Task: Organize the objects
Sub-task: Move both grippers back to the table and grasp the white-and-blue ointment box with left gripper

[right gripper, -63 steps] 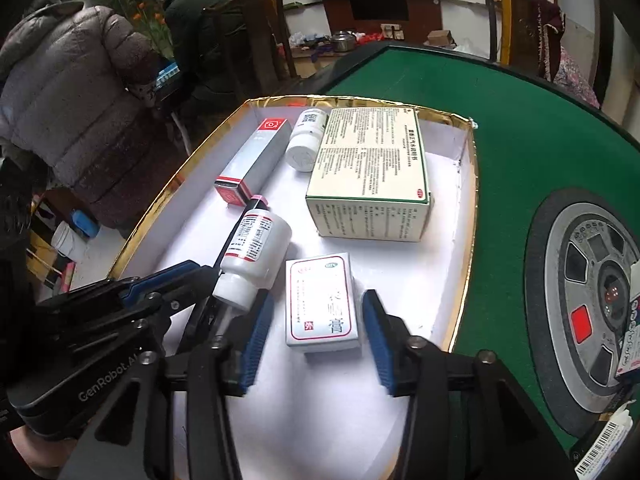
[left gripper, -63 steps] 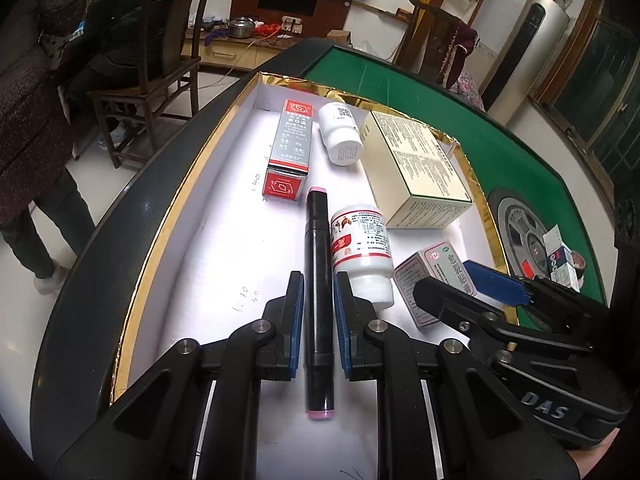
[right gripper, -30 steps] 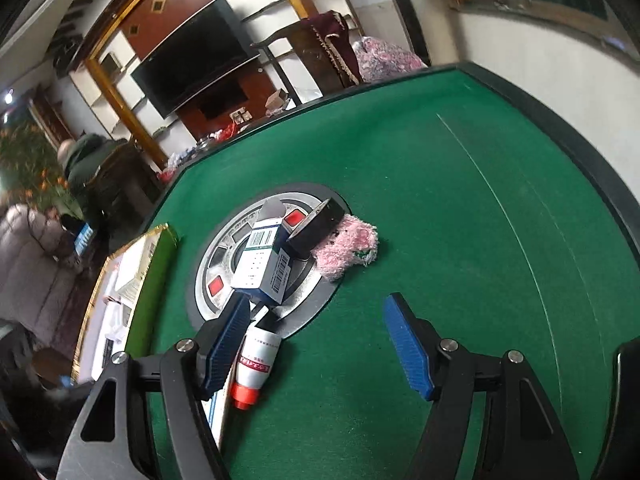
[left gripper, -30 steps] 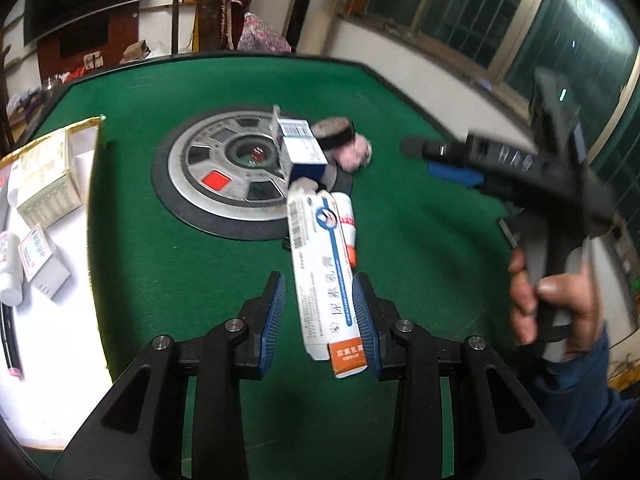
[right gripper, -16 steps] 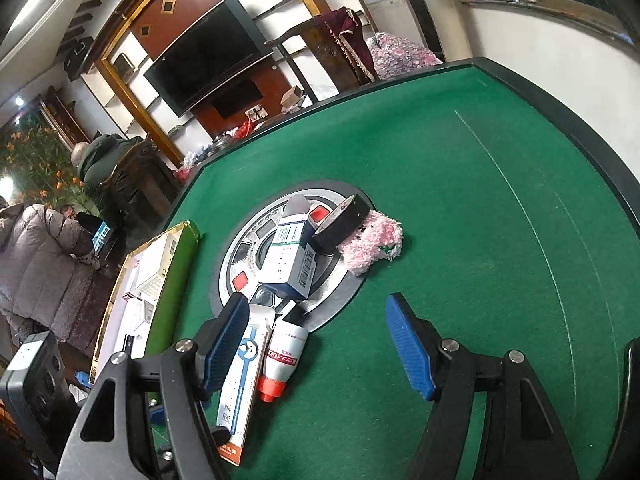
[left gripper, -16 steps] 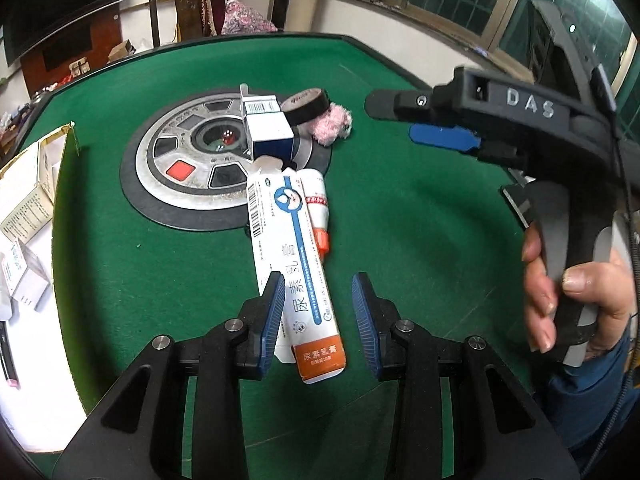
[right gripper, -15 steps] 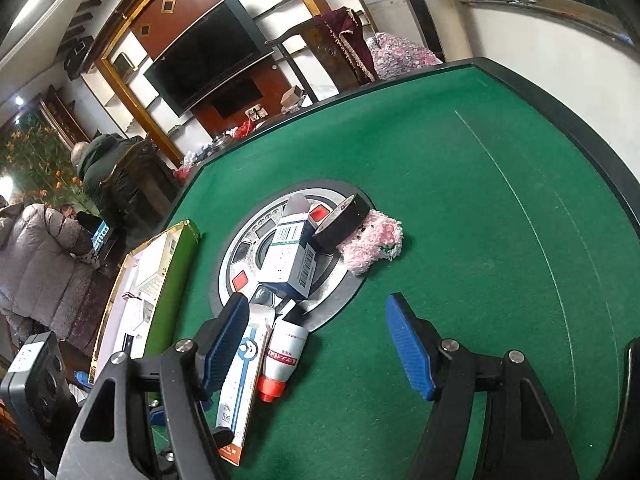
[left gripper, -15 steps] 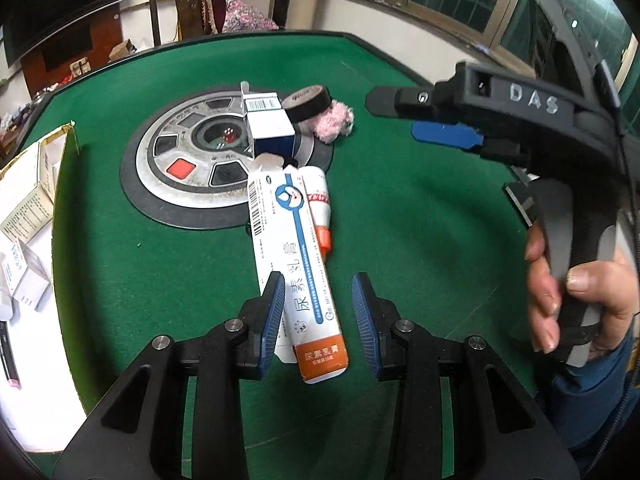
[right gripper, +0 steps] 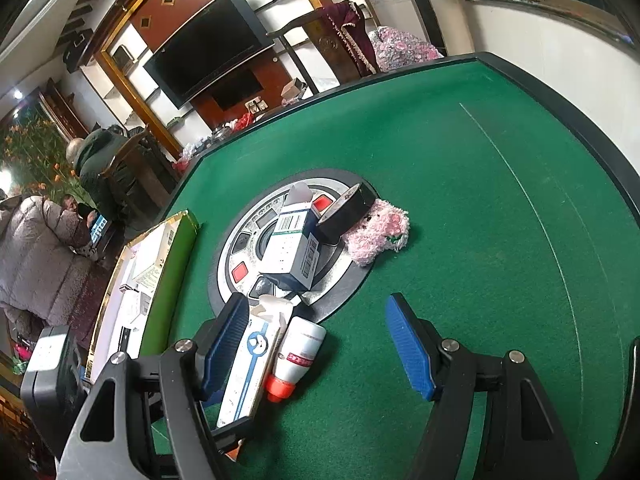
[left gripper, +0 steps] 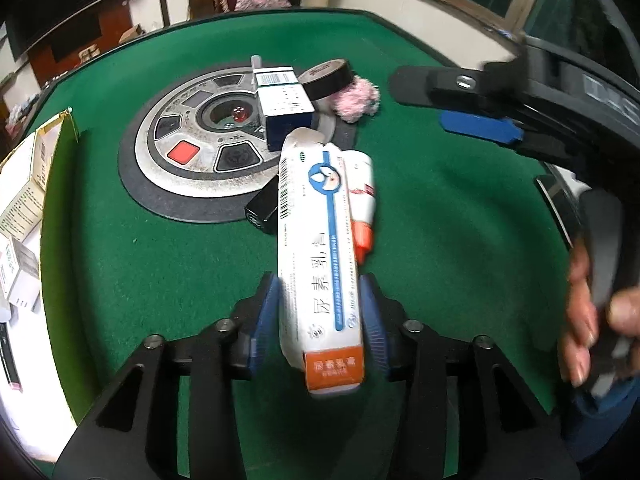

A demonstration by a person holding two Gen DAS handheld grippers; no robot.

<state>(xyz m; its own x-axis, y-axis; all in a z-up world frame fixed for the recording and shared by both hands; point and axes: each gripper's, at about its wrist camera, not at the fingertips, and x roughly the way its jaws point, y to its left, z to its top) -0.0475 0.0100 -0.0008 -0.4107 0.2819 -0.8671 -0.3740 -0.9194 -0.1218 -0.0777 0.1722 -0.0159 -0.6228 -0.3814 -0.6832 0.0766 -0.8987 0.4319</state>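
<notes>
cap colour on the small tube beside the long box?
Orange-red cap on a white tube, clearest in the left wrist view.

Left gripper clamped, right gripper spread wide

The left gripper points forward over the table, its blue pads pressed against both long sides of what it holds. The right gripper hovers with its blue fingers far apart, nothing between them. The person's right hand wraps its handle, somewhat blurred.
</notes>
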